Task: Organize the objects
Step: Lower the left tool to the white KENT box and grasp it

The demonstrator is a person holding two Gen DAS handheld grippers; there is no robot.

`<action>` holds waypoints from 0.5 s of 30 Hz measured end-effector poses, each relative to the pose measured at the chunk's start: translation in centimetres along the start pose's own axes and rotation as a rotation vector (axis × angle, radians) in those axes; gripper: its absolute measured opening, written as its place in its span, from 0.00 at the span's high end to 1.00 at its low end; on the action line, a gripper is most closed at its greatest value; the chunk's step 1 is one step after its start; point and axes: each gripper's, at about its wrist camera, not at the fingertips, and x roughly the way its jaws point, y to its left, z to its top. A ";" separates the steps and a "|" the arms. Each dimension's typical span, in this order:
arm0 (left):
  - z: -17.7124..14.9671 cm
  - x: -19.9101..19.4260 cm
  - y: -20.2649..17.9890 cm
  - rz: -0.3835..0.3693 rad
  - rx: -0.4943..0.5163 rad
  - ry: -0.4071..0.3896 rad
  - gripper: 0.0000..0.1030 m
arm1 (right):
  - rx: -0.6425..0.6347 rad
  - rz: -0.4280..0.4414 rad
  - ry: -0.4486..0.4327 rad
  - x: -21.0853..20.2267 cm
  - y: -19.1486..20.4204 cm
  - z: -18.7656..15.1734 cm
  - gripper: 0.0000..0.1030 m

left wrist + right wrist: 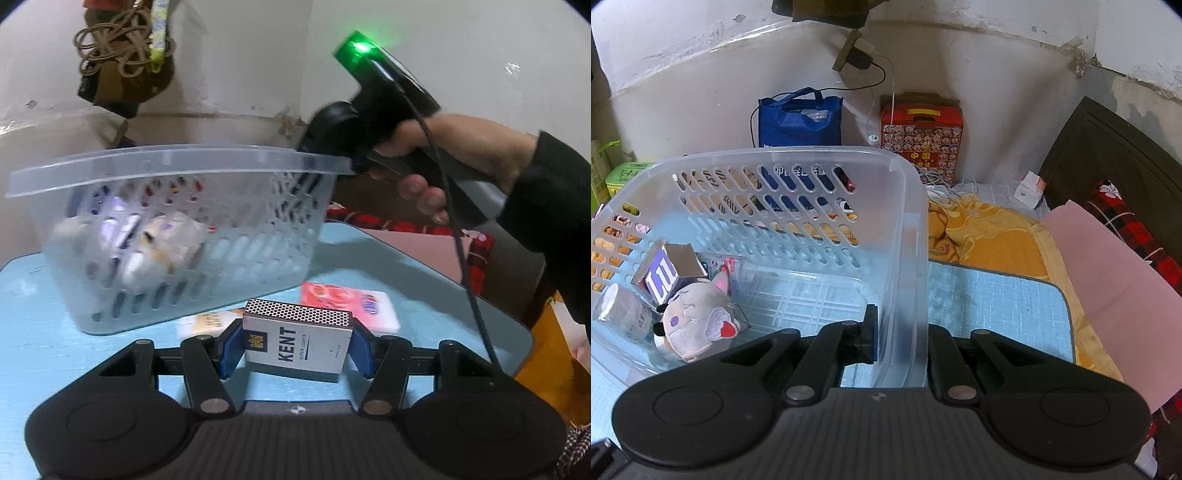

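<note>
White KENT SUPER LIGHTS box (pixel 295 343) | clamped in left gripper (pixel 295 345)

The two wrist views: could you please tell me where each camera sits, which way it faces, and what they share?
Left wrist: sits on the left tool, faces across the blue mat; its pads press a matchbox; the person's right hand shows.
Right wrist: sits on the right tool, looks down into the basket; its fingers clamp the basket's wall, a plush toy inside.
Shared: the basket and the mat.
</note>
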 end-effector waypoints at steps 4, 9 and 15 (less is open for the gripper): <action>0.1 -0.6 1.1 0.007 -0.031 -0.001 0.40 | 0.000 0.000 0.000 0.0 0.0 0.0 0.92; 0.0 -1.5 1.9 0.018 -0.039 -0.019 0.40 | -0.003 -0.001 0.002 0.1 0.0 0.1 0.92; 0.8 -3.0 3.2 0.036 -0.065 -0.062 0.40 | -0.004 -0.001 0.003 0.1 0.1 0.2 0.92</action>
